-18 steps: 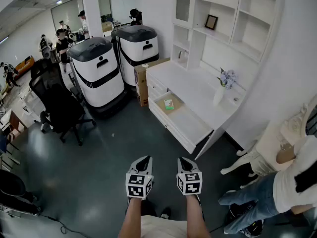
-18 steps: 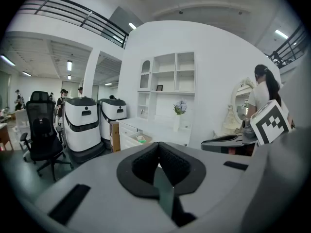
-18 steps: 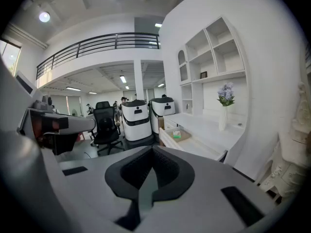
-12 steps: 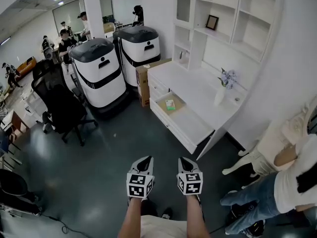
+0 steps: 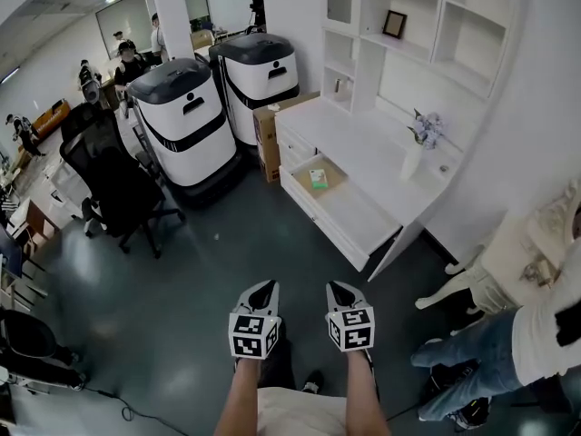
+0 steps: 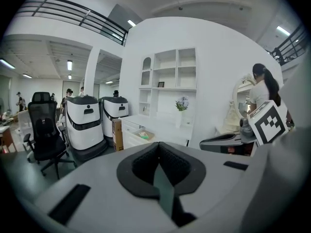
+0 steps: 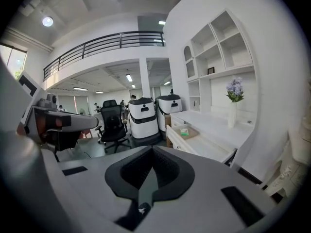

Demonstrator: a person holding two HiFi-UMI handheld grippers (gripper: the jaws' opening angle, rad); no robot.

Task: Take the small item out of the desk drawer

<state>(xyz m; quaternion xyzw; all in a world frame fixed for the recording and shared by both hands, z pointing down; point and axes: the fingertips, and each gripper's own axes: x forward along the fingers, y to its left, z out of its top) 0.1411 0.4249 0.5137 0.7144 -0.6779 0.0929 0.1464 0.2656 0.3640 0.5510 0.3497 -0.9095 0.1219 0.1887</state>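
Small item (image 5: 317,178) lies in the open desk drawer (image 5: 354,214) above dark floor (image 5: 200,262).

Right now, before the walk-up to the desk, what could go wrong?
1. The left claw and right claw are both shut. Arriving that way would likely shove the small item instead of gripping it.
2. The open drawer juts out over the floor, so a leg or claw could knock it on approach.
3. A person is close on the right, and a wide right-arm swing might brush them.
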